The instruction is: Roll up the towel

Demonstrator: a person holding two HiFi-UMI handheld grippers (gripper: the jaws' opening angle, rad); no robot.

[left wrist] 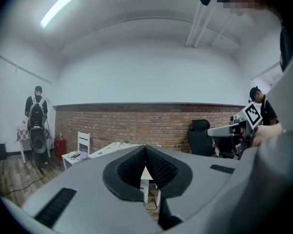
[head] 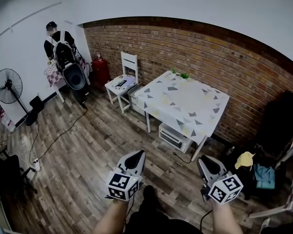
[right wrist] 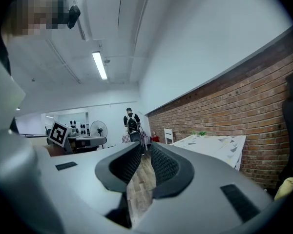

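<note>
A table (head: 185, 104) under a white cloth with grey and yellow triangles stands against the brick wall, ahead of both grippers; it also shows as the table (left wrist: 115, 147) and the table (right wrist: 217, 145). My left gripper (head: 138, 155) is held in the air over the wood floor, well short of the table, with its jaws pressed together and nothing in them (left wrist: 145, 149). My right gripper (head: 204, 161) hangs level beside it, jaws a narrow gap apart with only floor seen through them (right wrist: 146, 149). No towel is plainly visible.
A white chair (head: 123, 79) with small items stands left of the table, and a white appliance (head: 173, 136) sits beneath it. A person with a backpack (head: 58, 45), a fan (head: 8, 87) and a red cylinder (head: 100, 69) are at far left. A black chair (head: 279, 121) and yellow cloth (head: 244, 159) are at right.
</note>
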